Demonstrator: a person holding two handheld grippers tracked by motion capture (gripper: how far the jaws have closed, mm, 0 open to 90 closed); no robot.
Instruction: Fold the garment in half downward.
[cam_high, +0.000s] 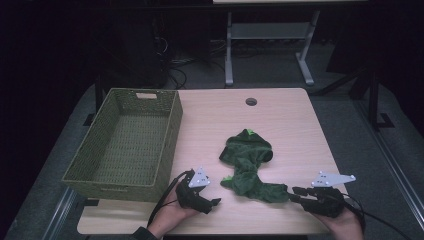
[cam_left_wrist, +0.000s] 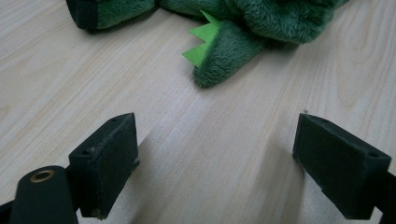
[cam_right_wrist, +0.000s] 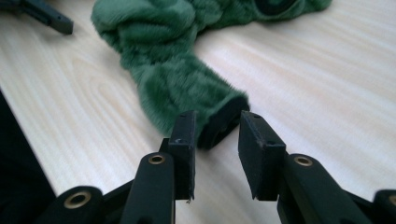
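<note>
High view: wicker basket (cam_high: 87, 170) empty, green plush garment (cam_high: 248, 165) beside.

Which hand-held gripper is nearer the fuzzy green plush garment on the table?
Right. The right hand-held gripper has the fuzzy green plush garment cuff between its jaws; the left hand-held gripper sits apart, beside it.

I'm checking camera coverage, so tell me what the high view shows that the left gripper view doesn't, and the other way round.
High view alone: the olive woven rectangular basket, the round hole in the table, and the right claw at the dark end of the green plush garment. Left gripper view alone: a close look at the garment's bright green jagged felt spikes and the left claw's wide gap. Both share the garment and the light wooden table.
</note>
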